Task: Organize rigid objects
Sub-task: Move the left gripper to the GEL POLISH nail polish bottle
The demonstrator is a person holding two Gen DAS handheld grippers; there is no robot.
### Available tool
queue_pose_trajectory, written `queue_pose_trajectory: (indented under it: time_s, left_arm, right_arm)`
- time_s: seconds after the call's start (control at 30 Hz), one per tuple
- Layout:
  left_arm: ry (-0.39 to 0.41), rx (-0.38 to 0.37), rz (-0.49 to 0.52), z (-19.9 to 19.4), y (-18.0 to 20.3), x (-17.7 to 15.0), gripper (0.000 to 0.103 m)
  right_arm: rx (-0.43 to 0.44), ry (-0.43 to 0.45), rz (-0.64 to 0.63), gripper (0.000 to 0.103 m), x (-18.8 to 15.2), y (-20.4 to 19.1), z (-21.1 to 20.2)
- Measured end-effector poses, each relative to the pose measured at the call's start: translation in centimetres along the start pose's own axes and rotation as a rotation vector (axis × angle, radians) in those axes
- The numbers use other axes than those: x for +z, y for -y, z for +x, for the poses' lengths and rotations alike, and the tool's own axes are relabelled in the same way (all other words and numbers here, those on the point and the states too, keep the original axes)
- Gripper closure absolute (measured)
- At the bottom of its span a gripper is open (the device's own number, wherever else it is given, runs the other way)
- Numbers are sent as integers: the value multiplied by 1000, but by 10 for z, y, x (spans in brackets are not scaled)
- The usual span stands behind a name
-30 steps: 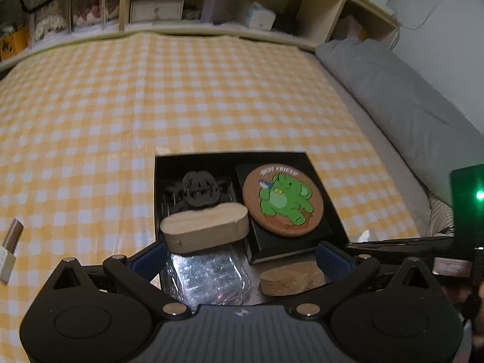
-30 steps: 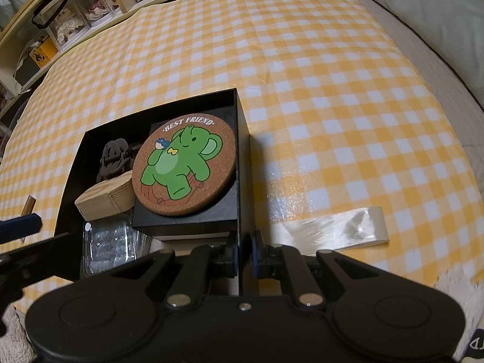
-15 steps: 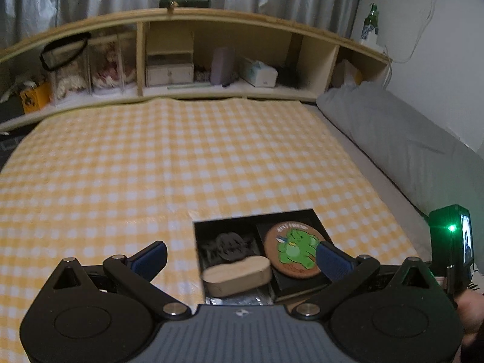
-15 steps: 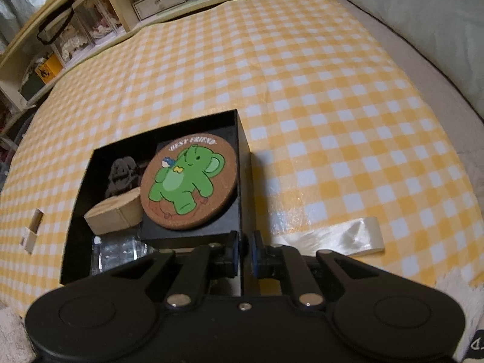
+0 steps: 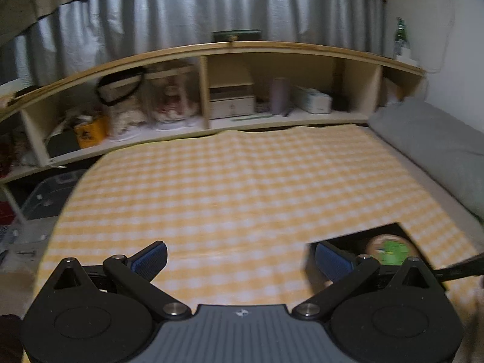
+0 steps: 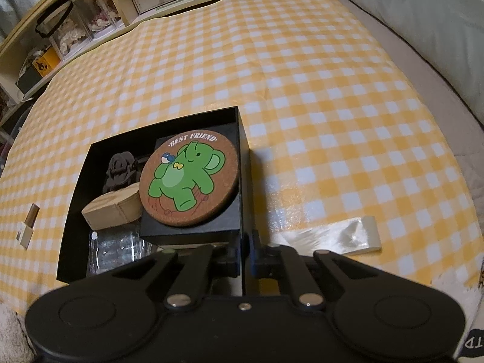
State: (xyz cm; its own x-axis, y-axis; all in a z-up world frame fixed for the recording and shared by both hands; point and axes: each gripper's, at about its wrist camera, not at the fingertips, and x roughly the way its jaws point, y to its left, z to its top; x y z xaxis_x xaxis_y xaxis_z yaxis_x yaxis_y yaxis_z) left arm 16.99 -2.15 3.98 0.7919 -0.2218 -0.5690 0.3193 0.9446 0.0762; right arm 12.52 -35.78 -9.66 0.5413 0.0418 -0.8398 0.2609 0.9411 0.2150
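Left tongs [image 5: 240,260] spread, empty, now lifted clear of shallow black cardboard box [image 6: 151,260]; right tongs [image 6: 246,249] pinching its wall. Next stray item wanted.

Checked yellow-white cover [image 6: 317,96] is looking like glossy plastic sheeting, glare showing beside the box. Black box [image 6: 242,139] is reading as matt card. Round coaster [image 6: 189,178] is showing rough cork with a smooth printed green elephant. Oval block [image 6: 113,208] is looking like bare pale wood. Blister pack [image 6: 116,249] is showing clear shiny plastic. Shelf [image 5: 272,50] is reading as light wood; pillow [image 5: 429,148] as grey cloth.
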Motion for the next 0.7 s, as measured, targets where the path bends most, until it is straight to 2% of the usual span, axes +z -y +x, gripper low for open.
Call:
queue_pose_trajectory:
  time_s: [0.13, 0.23, 0.3, 0.33, 0.4, 0.57, 0.63, 0.7]
  left_arm:
    - [9, 21, -29, 15, -33, -9, 3]
    - [-12, 20, -15, 33, -51, -18, 11]
    - [-64, 31, -15, 50, -59, -27, 22]
    - [-109, 46, -19, 60, -65, -32, 25]
    - [-190, 64, -22, 76, -73, -42, 38]
    - [-324, 94, -11, 105, -90, -68, 43]
    - [-362, 108, 0, 114, -94, -77, 44]
    - [-376, 86, -27, 119, -102, -86, 46]
  right_arm:
    - [-5, 0, -3, 97, 0, 0, 1]
    - [-8, 0, -5, 97, 0, 0, 2]
    - [-8, 0, -5, 97, 0, 0, 2]
    - [-8, 0, -6, 97, 0, 0, 2]
    - [-7, 0, -4, 97, 0, 0, 2]
    - [-6, 0, -5, 97, 0, 0, 2]
    - [-6, 0, -4, 97, 0, 0, 2]
    - [-7, 0, -5, 97, 0, 0, 2]
